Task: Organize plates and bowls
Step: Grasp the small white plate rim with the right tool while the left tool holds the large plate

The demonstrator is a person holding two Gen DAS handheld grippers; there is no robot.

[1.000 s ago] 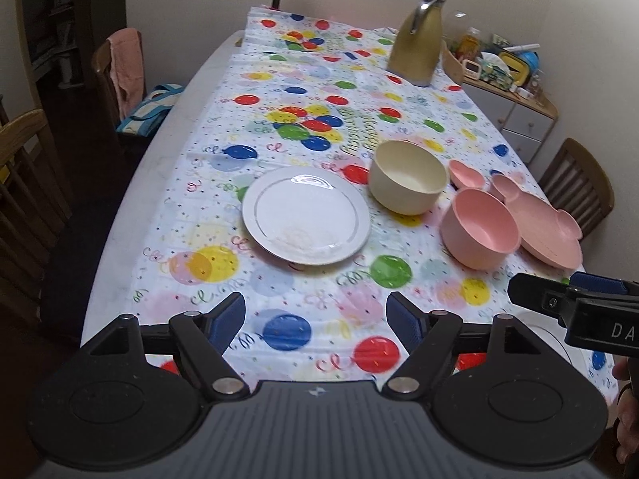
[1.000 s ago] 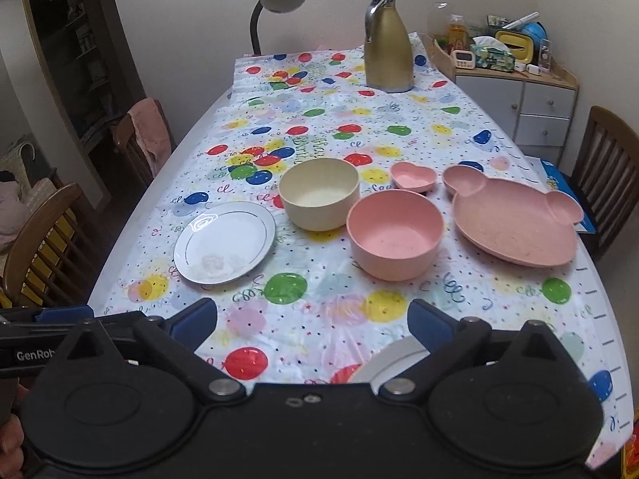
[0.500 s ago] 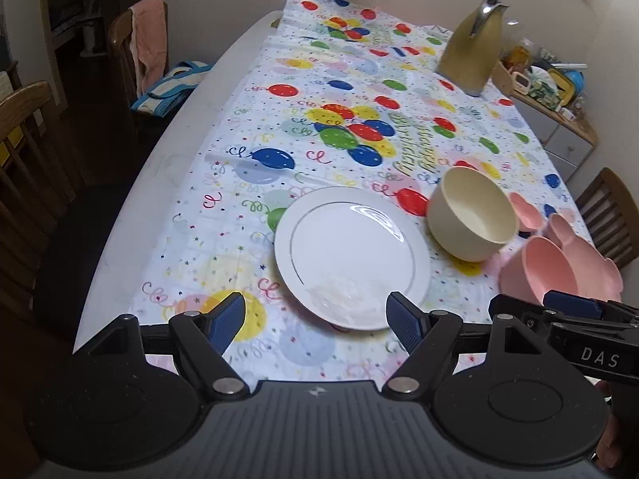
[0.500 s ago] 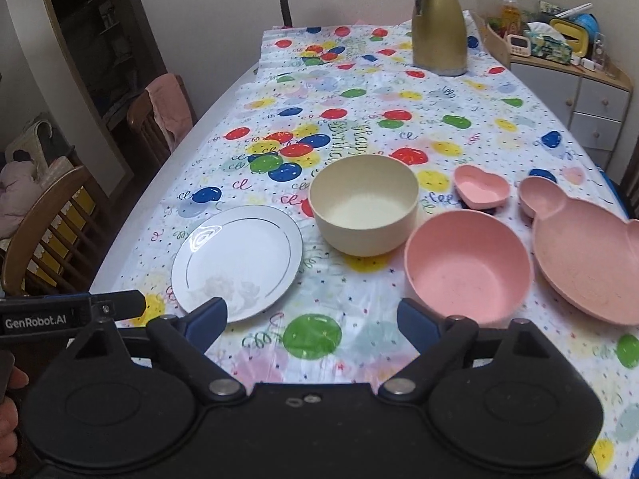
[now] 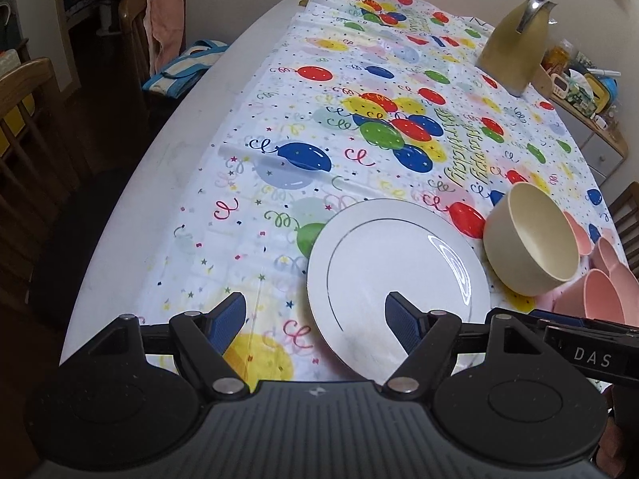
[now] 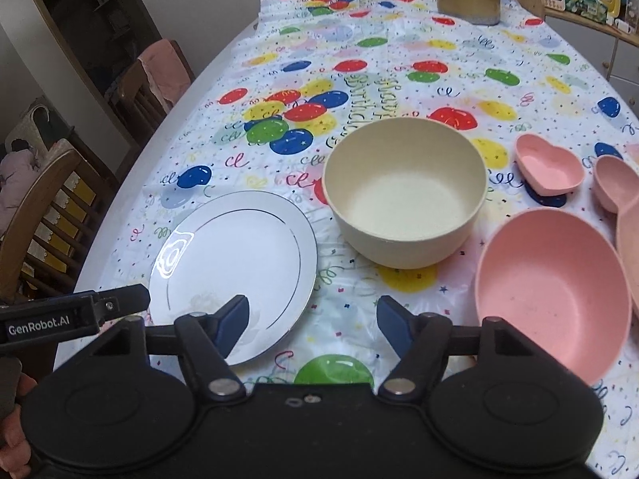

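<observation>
The white plate (image 6: pixel 233 269) lies flat on the balloon cloth (image 6: pixel 399 60), with the cream bowl (image 6: pixel 405 195) just beside it and the pink bowl (image 6: pixel 553 295) near. The left gripper (image 5: pixel 315 321) is wide open over the plate's edge, holding nothing. The right gripper (image 6: pixel 313 323) has just been closing, with nothing in between.

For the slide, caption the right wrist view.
Open right gripper, jaws just narrowed, above white plate, cream bowl and pink bowl on a balloon tablecloth.
</observation>
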